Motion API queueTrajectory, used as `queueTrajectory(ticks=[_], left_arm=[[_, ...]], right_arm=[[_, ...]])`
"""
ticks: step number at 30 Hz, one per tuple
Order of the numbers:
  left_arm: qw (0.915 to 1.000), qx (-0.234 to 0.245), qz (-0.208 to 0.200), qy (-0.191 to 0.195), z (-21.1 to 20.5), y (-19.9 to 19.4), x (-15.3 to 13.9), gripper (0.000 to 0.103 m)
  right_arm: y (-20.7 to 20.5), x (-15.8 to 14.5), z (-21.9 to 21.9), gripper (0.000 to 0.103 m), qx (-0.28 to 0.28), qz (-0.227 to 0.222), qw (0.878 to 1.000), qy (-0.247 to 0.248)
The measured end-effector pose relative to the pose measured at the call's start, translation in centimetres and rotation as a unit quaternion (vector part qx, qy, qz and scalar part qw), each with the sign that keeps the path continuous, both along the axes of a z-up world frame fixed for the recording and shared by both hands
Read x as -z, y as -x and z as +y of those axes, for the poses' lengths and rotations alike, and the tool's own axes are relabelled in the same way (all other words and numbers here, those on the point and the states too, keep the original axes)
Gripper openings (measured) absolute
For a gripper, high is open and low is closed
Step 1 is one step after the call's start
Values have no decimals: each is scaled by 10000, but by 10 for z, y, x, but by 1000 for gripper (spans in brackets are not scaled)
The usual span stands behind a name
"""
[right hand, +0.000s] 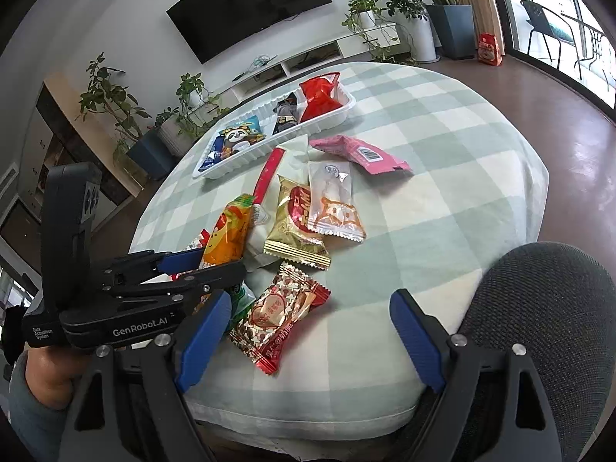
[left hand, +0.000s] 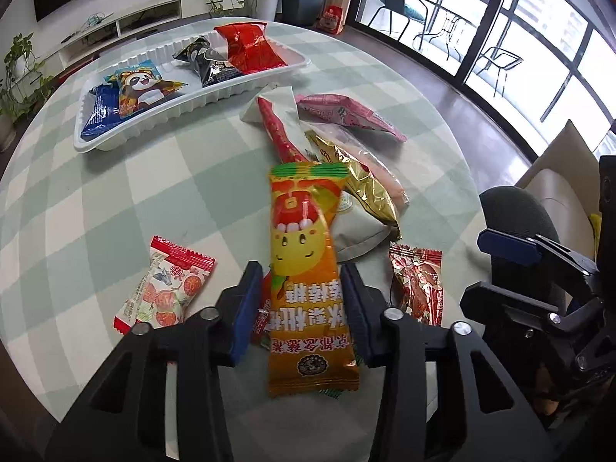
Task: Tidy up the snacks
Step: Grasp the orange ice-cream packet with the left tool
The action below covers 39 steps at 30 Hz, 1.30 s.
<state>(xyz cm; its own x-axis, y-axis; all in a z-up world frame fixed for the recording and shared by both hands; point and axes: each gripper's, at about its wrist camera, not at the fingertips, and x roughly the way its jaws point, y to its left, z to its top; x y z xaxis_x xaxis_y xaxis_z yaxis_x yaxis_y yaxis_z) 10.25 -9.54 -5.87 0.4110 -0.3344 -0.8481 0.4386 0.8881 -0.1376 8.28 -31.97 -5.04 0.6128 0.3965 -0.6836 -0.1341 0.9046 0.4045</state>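
Note:
A white tray (left hand: 200, 104) at the far left of the round table holds a red packet (left hand: 252, 50), a black packet (left hand: 210, 62) and a panda packet (left hand: 140, 86). Loose snacks lie in a heap at the table's middle. My left gripper (left hand: 302, 300) straddles a long orange packet (left hand: 304, 269), its blue pads close on either side but not clearly pressing; it also shows in the right wrist view (right hand: 213, 260), around the orange packet (right hand: 227, 233). My right gripper (right hand: 308, 331) is wide open and empty above a red heart-pattern candy (right hand: 279, 317).
A gold packet (right hand: 296, 223), a clear-and-orange packet (right hand: 335, 204), a pink packet (right hand: 362, 154) and a long red stick (right hand: 267, 175) lie in the heap. A red-and-white candy (left hand: 165, 285) lies at left. A grey chair back (right hand: 546, 331) stands at the table's near edge.

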Motion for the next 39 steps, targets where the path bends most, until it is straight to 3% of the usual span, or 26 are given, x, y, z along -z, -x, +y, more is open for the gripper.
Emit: queueTrajectory(ticks=[6, 12, 19, 27, 34, 39], left_arm=[[9999, 12, -24, 119, 5, -2, -1, 20], [9996, -88, -98, 248, 18, 2, -4, 17], [9980, -368, -258, 451, 53, 27, -14, 17], [9965, -548, -209, 602, 79, 60, -2, 17], [9956, -523, -171, 757, 77, 65, 4, 17], [9946, -575, -177, 849, 81, 64, 4, 17]], right_arm=[[0, 2, 5, 87, -75, 82, 9999, 42], [-1, 8, 17, 87, -160, 254, 9995, 136], [-8, 16, 32, 70, -184, 435, 9982, 380], [-17, 16, 49, 65, -250, 473, 9936, 999], [-18, 16, 63, 35, -507, 389, 9905, 1219], [-23, 18, 48, 28, -441, 546, 9953, 670]])
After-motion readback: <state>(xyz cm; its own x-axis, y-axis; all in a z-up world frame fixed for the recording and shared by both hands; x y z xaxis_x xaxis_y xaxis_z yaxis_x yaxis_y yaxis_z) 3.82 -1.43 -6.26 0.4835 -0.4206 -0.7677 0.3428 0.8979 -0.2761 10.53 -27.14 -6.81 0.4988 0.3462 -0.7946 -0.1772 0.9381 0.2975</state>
